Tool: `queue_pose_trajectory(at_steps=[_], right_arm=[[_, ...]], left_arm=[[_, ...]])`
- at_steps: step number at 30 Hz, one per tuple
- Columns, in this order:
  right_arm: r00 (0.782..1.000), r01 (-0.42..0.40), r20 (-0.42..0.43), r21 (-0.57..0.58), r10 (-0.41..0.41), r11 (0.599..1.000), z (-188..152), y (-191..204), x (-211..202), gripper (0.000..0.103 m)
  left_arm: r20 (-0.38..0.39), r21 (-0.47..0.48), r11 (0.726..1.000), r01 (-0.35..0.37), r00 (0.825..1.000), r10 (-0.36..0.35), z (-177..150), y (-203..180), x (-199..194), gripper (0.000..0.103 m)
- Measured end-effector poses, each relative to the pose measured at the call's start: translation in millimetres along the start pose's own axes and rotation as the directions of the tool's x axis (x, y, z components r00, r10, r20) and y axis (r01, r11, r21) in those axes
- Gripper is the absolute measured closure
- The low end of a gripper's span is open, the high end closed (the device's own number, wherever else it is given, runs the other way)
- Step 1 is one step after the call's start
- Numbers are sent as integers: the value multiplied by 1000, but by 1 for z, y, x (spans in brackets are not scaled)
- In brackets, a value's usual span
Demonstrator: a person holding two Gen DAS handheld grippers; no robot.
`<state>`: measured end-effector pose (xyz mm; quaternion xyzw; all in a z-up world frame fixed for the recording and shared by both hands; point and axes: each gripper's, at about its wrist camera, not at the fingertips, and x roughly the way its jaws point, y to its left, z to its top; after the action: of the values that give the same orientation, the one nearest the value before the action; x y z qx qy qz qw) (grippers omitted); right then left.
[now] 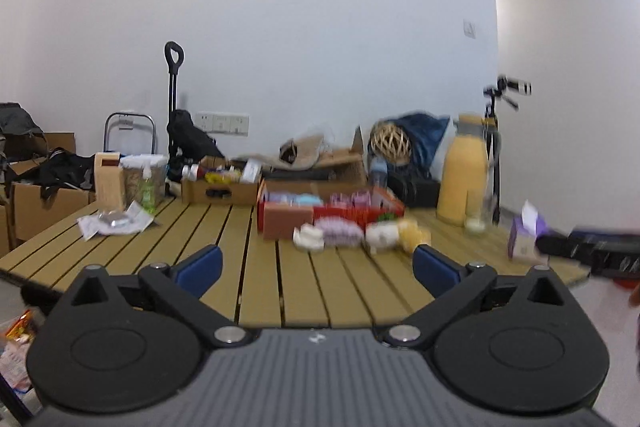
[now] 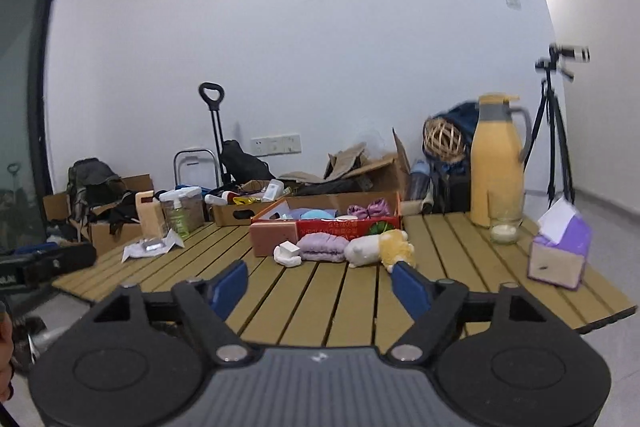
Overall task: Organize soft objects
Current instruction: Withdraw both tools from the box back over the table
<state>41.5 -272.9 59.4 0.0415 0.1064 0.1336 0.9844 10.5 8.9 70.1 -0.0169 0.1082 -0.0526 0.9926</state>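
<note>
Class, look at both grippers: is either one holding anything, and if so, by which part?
Nothing is held. The left gripper and the right gripper both stand open above the table, with nothing between their fingers.

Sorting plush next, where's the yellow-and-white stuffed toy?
In the right wrist view, the stuffed toy lies mid-table before the red box, right of the folded purple cloth.

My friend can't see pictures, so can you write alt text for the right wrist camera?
An open blue-padded right hand-held gripper points across a slatted wooden table at soft things lying in front of a red cardboard box: a folded purple towel and a white and yellow plush toy. A tall yellow jug stands at the right.
</note>
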Motion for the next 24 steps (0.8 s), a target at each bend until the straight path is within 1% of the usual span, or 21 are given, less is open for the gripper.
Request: queue_pose_trajectory(at_steps=[1, 4, 7, 9, 13, 16, 18, 24], right_arm=[[1000, 4, 9, -7, -4, 1000, -5, 2, -8, 17], [1000, 17, 8, -22, -17, 1000, -20, 10, -31, 17], [1000, 17, 11, -60, -16, 998, -26, 19, -45, 16], [1000, 10, 16, -58, -9, 998, -27, 21, -52, 16], [1000, 13, 8, -44, -13, 999, -30, 20, -53, 15], [1000, 15, 0, -41, -15, 999, -31, 17, -48, 15], [1000, 24, -3, -40, -24, 999, -30, 15, -42, 15], [998, 53, -28, -28, -53, 998, -23, -2, -4, 17]], left_arm=[[-13, 14, 1000, -10, 1000, 10, -8, -5, -4, 0], [-9, 47, 999, -19, 1000, 19, -19, -15, -16, 0], [12, 51, 999, 0, 1000, -1, -18, -22, -29, 0], [38, 57, 998, -2, 999, 0, -17, -24, -38, 0], [28, 65, 998, -6, 1000, 4, -19, -26, -40, 0], [16, 61, 998, -5, 1000, 4, -19, -25, -32, 0], [4, 52, 999, 3, 1000, -3, -16, -24, -19, 0], [-28, 46, 998, 52, 998, -51, -5, -34, 37, 0]])
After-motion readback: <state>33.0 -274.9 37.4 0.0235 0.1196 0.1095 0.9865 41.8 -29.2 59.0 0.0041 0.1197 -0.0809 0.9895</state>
